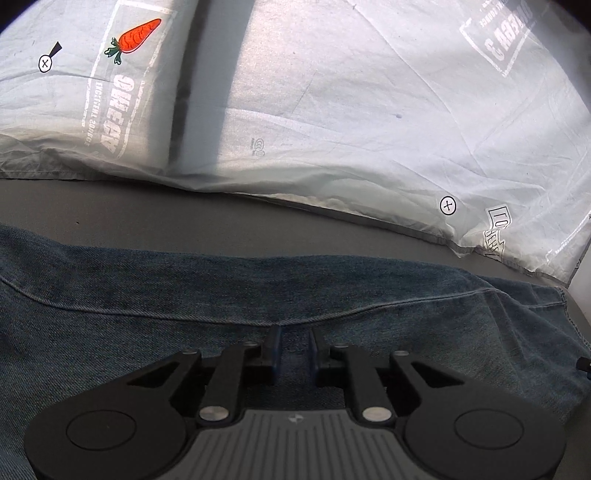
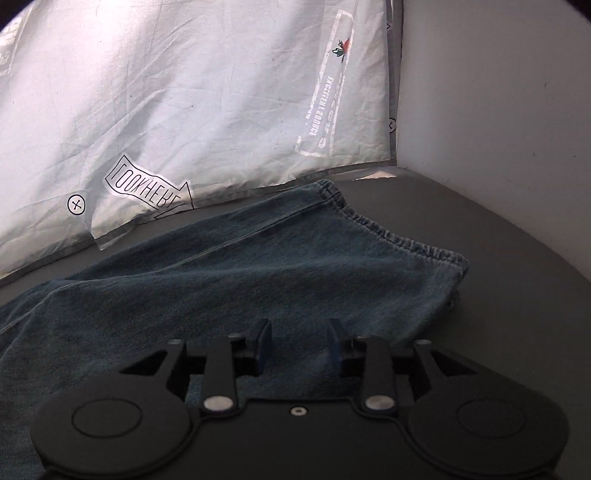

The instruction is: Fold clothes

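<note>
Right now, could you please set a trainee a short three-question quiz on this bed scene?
1. True or false: the blue denim jeans lie on the dark grey bed surface.
2. Which picture is printed on the white printed pillow? A) a carrot B) a fish C) a star
3. Fill in: the elastic denim hem shows in the ___ wrist view.

Key:
1. True.
2. A, the orange carrot print.
3. Right. There the right gripper stands open above the denim, gripping nothing; the left gripper is likewise open.

The jeans (image 1: 258,288) run off both frames (leg ends unseen).
</note>
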